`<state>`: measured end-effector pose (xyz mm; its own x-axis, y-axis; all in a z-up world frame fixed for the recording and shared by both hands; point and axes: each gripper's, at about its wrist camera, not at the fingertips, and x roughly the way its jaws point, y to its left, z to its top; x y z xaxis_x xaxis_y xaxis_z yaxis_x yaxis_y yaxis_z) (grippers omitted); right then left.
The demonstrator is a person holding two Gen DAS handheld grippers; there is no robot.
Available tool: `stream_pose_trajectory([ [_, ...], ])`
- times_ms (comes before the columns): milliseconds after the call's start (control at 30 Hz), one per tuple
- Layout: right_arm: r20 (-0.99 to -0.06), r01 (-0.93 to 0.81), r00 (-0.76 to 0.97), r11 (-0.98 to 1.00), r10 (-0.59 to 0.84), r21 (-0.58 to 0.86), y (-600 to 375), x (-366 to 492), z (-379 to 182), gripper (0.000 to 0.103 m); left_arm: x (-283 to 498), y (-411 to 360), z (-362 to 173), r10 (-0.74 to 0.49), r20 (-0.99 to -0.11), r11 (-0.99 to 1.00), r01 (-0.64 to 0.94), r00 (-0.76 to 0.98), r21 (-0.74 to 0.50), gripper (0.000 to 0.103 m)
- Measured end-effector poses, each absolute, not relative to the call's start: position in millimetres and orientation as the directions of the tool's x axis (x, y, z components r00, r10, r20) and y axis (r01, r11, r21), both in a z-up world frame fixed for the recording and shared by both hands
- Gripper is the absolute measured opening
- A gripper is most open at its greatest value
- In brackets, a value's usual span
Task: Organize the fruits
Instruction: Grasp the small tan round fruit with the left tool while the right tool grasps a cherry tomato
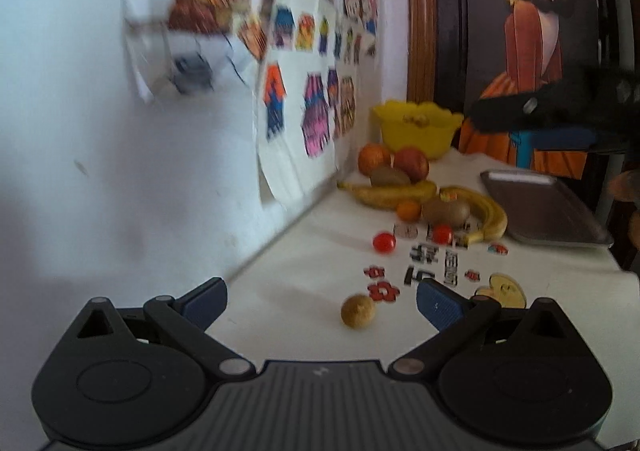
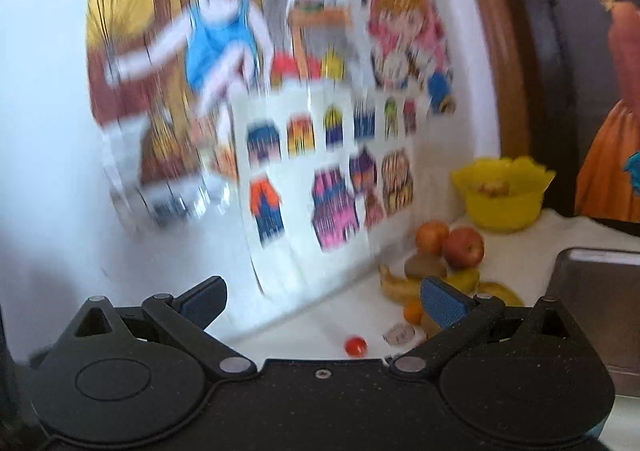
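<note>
We judge the sorting to be barely begun. Almost all the fruit lies loose on the white tabletop (image 1: pixel 304 251), against the wall with its bright cartoon posters (image 1: pixel 312 63).

In the pile at the back sit an orange-red round fruit (image 1: pixel 374 158), a red apple (image 1: pixel 412 163) and a brown kiwi (image 1: pixel 389 176) resting on a yellow banana (image 1: pixel 390 193). Just in front are a small orange tangerine (image 1: pixel 409 209), a second brown kiwi (image 1: pixel 446 211) and a curved pair of yellow bananas (image 1: pixel 486 213). Two small red tomatoes (image 1: pixel 384 242) lie nearer us among flat printed stickers (image 1: pixel 424 253), and a small tan, rough-skinned round fruit (image 1: pixel 358 311) sits closest, apart from the rest.

The yellow scalloped plastic bowl (image 1: pixel 416 131) in the far corner holds something small and pale; we cannot tell what. The dark rectangular metal tray (image 1: pixel 544 207) beside the bananas looks bare, so most of the work is left.

Our left gripper (image 1: pixel 322 301) hangs above the table with its blue-padded tongs spread wide and nothing between them; the tan fruit lies just ahead, between the tips. Our right gripper (image 2: pixel 323 301) is likewise wide apart and holds nothing, raised and pointing toward the wall, with a tomato (image 2: pixel 355 346) below it.
</note>
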<state>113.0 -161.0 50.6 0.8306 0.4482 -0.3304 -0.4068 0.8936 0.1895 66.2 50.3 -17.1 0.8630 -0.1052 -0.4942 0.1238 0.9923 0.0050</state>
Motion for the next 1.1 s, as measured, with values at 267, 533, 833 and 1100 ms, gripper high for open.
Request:
stream_pose_trajectory([
  [267,-0.448,-0.489,0.748,0.863,0.490,0.129,-161,173,-14,0.102,97,40,-52,-0.090,-0.568,0.993,0.116,0.818,0.010,0.102],
  [533,-0.508,-0.522,0.694,0.843,0.510,0.132,-153,219,-50,0.091,113,39,-64,-0.053,-0.594,0.998,0.066,0.803,0.000,0.093],
  [833,-0.548,-0.579,0.643,0.808,0.535,0.110,-136,240,-69,0.067,118,31,-65,-0.070,-0.590,0.995,0.099,0.804,0.017,0.071],
  [1100,-0.587,-0.584,0.613,0.804,0.529,0.114,-129,252,-75,0.048,125,27,-63,-0.067,-0.587,0.996,0.085,0.807,0.003,0.044],
])
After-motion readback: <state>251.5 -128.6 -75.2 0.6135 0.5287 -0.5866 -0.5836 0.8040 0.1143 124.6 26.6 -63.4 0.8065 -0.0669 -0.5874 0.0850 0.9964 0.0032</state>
